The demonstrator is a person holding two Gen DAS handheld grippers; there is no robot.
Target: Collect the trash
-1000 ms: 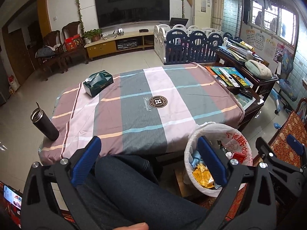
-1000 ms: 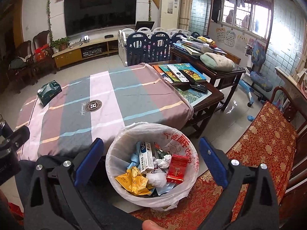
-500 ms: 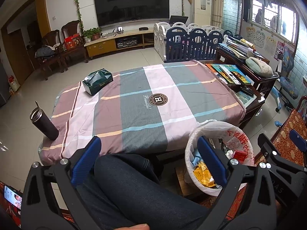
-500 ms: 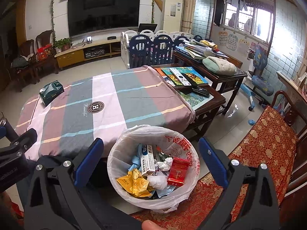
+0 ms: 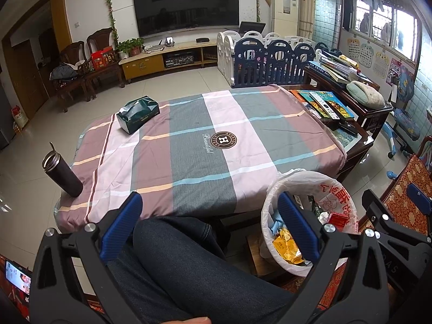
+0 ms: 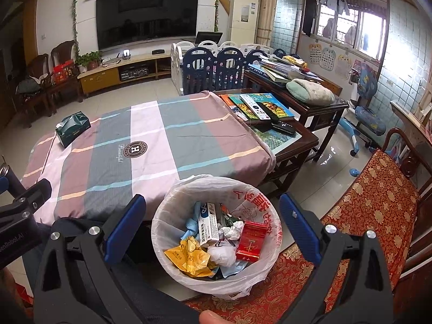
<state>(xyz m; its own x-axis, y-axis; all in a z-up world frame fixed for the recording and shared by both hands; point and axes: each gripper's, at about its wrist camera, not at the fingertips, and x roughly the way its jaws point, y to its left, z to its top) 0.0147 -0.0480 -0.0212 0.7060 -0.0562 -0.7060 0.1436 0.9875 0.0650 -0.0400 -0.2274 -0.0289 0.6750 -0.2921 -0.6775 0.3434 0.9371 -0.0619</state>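
Two empty grippers held level above a full bin beside the worktop.

The right gripper (image 6: 212,222), spread wide and holding nothing, hangs over the round bin lined with a white plastic bag bearing red characters (image 6: 259,208), just beside the striped cloth-covered worktop (image 6: 151,145) whose round emblem reads "Beautiful". Inside the bin lie a red carton (image 6: 249,244) and yellow wrapper (image 6: 191,259). The left gripper (image 5: 209,221), equally spread and empty, hovers over a denim-clad knee (image 5: 186,253), left of the bin.

Thin translucent plastic bin liner (image 6: 172,208), matt woven tablecloth (image 6: 151,145), glossy floor tiles (image 6: 324,162).
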